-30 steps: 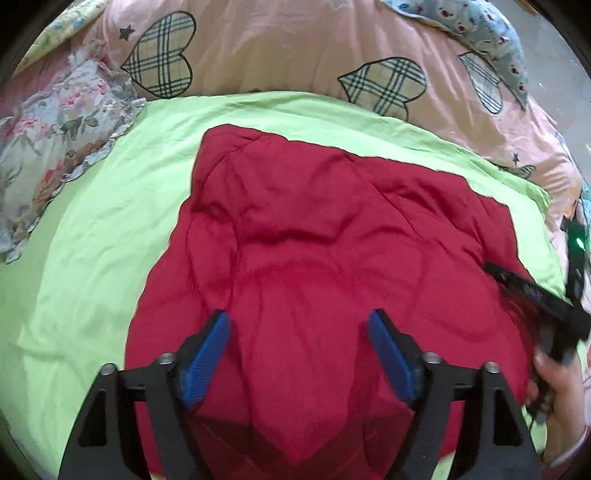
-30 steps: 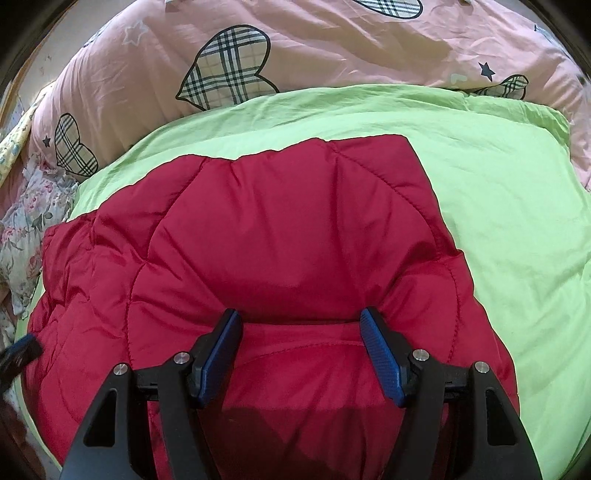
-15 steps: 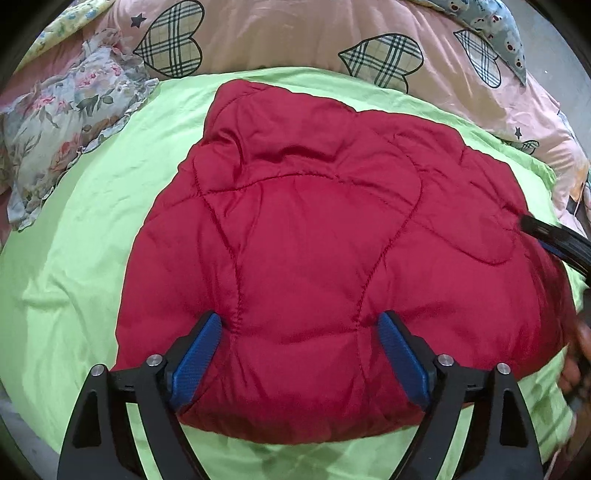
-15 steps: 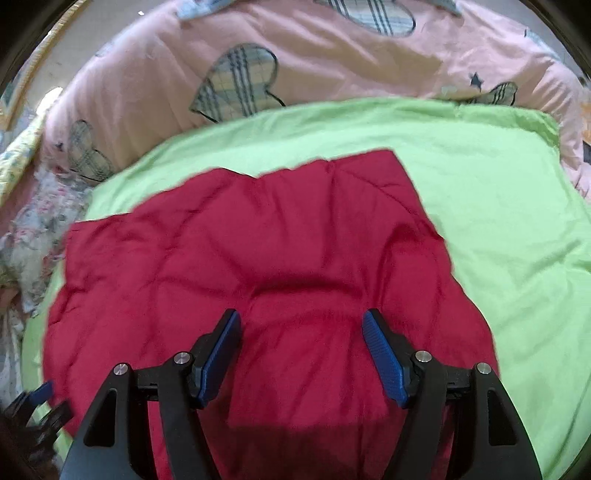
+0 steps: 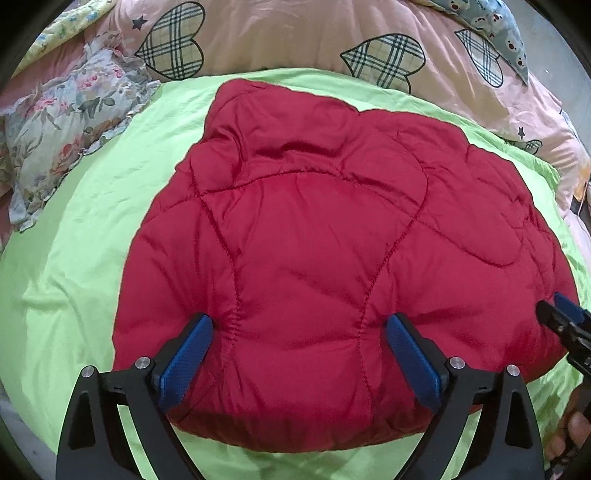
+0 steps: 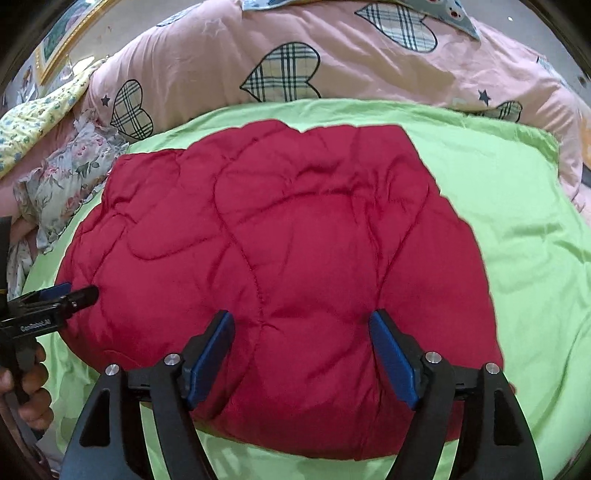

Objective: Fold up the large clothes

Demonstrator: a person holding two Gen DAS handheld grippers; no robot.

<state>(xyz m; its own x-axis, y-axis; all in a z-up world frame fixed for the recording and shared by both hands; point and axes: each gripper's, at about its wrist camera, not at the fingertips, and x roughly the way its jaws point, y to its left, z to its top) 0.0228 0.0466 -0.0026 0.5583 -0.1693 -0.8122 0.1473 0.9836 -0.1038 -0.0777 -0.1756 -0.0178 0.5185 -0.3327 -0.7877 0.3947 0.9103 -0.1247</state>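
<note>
Jacket [image 5: 332,266], red and quilted, lies folded into a puffy bundle in the middle of a lime-green sheet [image 5: 74,280] spread over the bed. No container shows in either view; the sheet alone carries the jacket.

The left tongs [image 5: 299,354] hang over the jacket's near edge at 6 o'clock of their own view, blue pads [image 5: 186,360] spread wide with the padded cloth bulging up between them; they are released, clamping nothing. The right tongs [image 6: 301,354] sit the same way over the near edge in their view, pads [image 6: 393,360] parted and gripping nothing. Whether the pads of either pair actually press the cloth is hard to tell through the fisheye.

In the right wrist view the left tongs enter at 9 o'clock, the tips just at the jacket's side, with the left hand [image 6: 29,387] curled round the handle below. In the left wrist view the right tongs [image 5: 565,321] come in at 4 o'clock, the tips over the jacket's edge.

Beyond the sheet, at 12 o'clock, a pink duvet [image 5: 288,33] with plaid hearts is heaped. A floral ruffled pillow [image 5: 62,122] lies at 10 o'clock, just beside the sheet's edge.
</note>
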